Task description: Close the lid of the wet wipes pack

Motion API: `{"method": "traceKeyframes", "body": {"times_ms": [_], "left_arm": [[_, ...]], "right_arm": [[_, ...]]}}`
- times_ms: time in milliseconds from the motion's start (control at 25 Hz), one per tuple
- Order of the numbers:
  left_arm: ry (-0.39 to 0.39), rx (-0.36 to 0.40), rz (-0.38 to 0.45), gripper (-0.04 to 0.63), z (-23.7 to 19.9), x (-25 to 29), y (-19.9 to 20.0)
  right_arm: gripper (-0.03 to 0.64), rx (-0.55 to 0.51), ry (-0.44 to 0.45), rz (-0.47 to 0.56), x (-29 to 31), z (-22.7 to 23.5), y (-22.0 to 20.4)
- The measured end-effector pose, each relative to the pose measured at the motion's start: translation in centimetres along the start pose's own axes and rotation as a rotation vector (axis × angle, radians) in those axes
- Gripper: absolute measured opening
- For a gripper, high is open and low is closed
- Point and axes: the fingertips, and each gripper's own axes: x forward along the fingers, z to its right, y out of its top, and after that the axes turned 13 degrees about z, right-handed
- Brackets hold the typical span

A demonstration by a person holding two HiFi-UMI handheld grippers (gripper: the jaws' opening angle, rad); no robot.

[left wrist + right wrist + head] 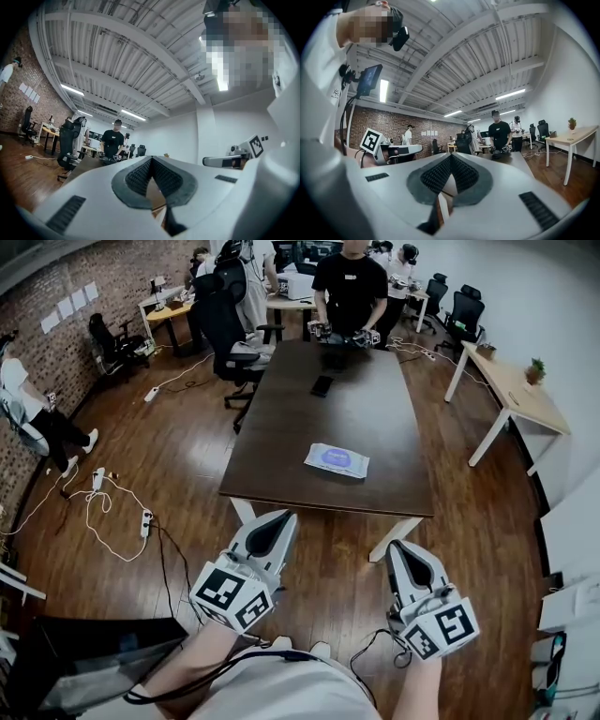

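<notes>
The wet wipes pack (pixel 336 460), white with a blue oval patch on top, lies flat on the dark brown table (pixel 281 437), near its front edge. From here I cannot tell how its lid stands. Both grippers hang over the floor, short of that edge and apart from the pack. My left gripper (pixel 284 515) points toward the table, its jaws shut with nothing between them (pixel 151 159). My right gripper (pixel 398 546) sits further right and lower in the head view, also shut and empty (pixel 451 155). The pack shows in neither gripper view.
A flat black object (pixel 322 385) lies mid-table. A person in black (pixel 349 287) stands at the far end holding grippers. An office chair (pixel 230 334) stands left of the table. Cables and a power strip (pixel 145 521) lie on the floor; a light desk (pixel 514 390) is at right.
</notes>
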Motion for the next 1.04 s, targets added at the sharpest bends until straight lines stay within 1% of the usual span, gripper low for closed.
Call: {"method": "traceKeyframes", "body": {"times_ms": [120,320,680,840,1040], "left_arm": [[-0.017,-0.001,0.009,-0.002,-0.1,0.0,0.1],[-0.02,0.001,0.0,-0.002,-0.2,-0.2,0.8],[-0.045,-0.002,0.006,-0.002,0.7,-0.6,0.3],[-0.043,-0.004,-0.014,-0.002,0.7,-0.5,0.3],[-0.05,-0.009,-0.018,-0.002,0.6,0.0,0.3]], "right_arm": [[0.008,-0.014,-0.001,-0.008,0.3,-0.3,0.0],[0.008,-0.015,-0.014,-0.007,0.1,-0.8,0.0],[0.008,-0.023,-0.016,-0.006,-0.6,-1.2,-0.1],[0.008,-0.021,-0.018,-0.011,-0.5,-1.3,-0.1],[0.008,-0.021,-0.025,-0.02,-0.2,-1.0,-0.1]]}}
